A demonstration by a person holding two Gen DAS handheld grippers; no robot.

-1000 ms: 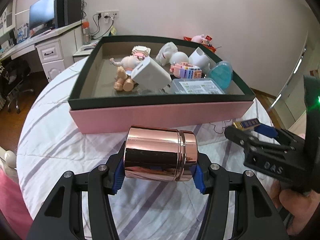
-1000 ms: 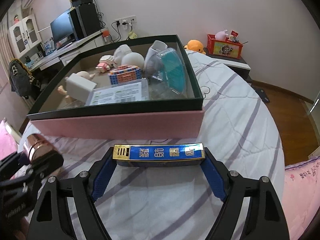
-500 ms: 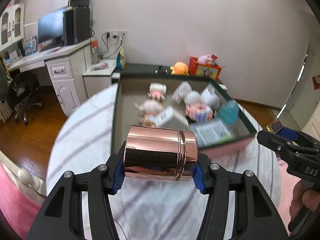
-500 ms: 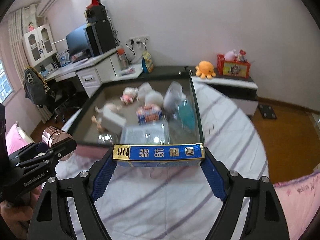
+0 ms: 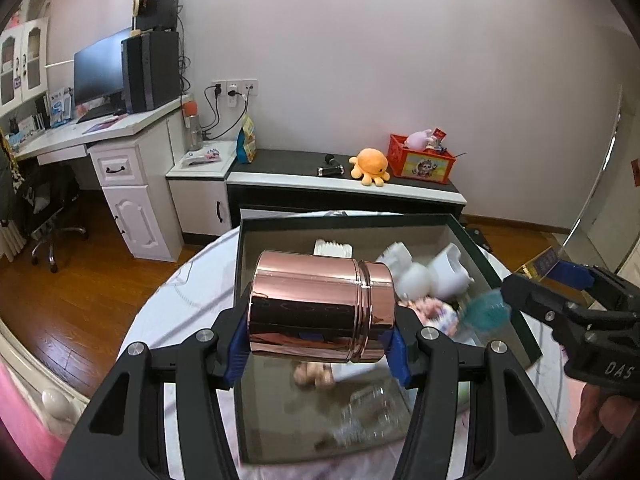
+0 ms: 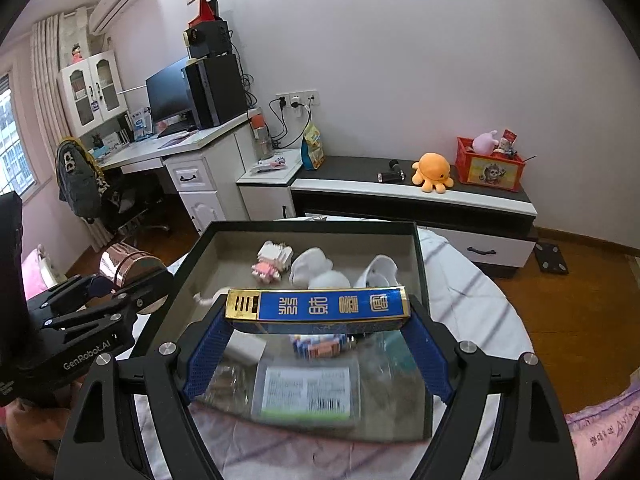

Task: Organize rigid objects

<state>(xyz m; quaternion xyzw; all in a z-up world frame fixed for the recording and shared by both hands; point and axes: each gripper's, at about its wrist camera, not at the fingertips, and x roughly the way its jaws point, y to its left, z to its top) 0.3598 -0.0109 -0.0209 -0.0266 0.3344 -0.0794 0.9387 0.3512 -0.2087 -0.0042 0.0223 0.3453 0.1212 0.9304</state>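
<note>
Both raised above box [image 6: 420, 264], left gripper [image 5: 316, 344] clamps canister [image 5: 320, 312], right gripper [image 6: 318, 344] clamps blue pack [image 6: 320, 306]

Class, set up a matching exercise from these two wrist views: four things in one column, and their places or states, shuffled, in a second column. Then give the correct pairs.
Things
1. rose-gold canister
2. blue and gold box
3. orange octopus plush
4. pink block figure

Places
A. on the low cabinet by the wall
B. inside the open box
C. held in the right gripper
D. held in the left gripper

Pairs: 1-D, 2-C, 3-A, 4-B
</note>
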